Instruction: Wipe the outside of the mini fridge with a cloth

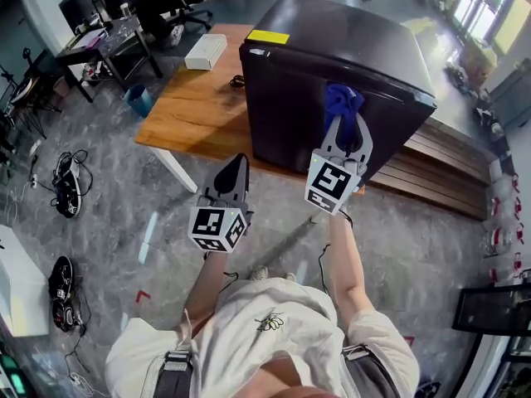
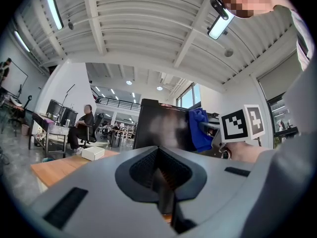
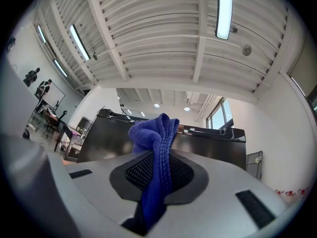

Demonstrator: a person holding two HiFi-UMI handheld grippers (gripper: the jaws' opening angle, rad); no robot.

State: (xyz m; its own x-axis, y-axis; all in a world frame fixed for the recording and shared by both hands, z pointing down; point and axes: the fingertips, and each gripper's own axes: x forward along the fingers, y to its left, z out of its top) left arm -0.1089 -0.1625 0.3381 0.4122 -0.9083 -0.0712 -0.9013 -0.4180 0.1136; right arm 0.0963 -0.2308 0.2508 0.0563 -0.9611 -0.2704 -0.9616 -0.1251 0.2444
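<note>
The cloth (image 1: 342,99) was clamped by the right gripper (image 1: 345,131), the left gripper (image 1: 233,172) closed and empty, and could be dragged loose against the mini fridge (image 1: 286,98).

Left claw (image 2: 159,170) closed, empty, facing fridge (image 2: 158,128) and cloth (image 2: 199,129).

No words or numbers can be read anywhere. The yellow label (image 1: 267,36) on the top edge of the mini fridge (image 1: 348,48) is too small to make out. The cubes on the left gripper (image 1: 233,171) and right gripper (image 1: 346,121) carry black-and-white square code markers, patterns without letters.
</note>
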